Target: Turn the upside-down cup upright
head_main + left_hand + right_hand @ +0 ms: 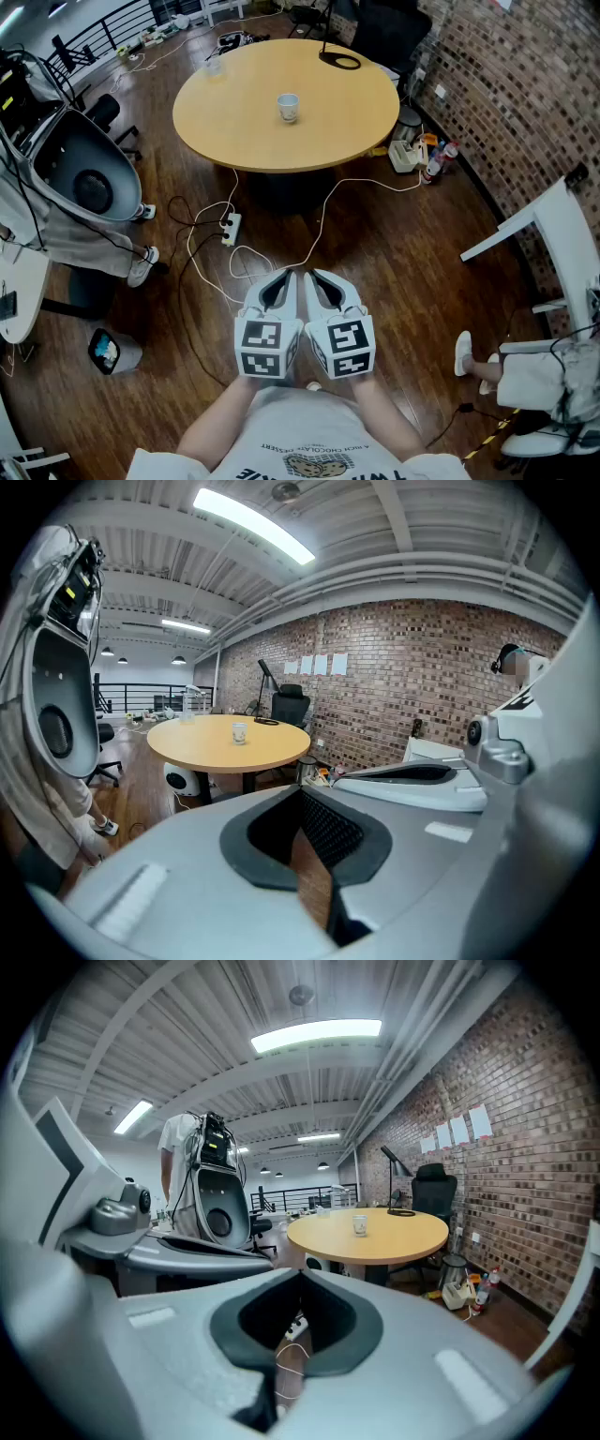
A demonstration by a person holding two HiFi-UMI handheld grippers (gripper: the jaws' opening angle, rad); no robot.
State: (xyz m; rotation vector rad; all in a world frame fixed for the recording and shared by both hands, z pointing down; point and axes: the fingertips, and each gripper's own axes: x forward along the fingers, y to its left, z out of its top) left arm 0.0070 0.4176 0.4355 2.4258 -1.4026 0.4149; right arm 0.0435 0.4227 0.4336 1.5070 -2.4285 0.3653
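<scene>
Head view: high, steeply down, round counter (pixel 244 122) far off at upper centre. Left gripper view, right gripper view: low, facing forward, same distant counter near mid-frame in both.

cup (pixel 288 108) too small, orientation unclear

I can't read any text for certain. My shirt (pixel 300 441) has a small printed line above bigger letters, too tiny and cut off to make out. Just above the shirt, the cubes on my left tool (pixel 279 277) and right tool (pixel 319 276) show square code markers and no letters.
</scene>
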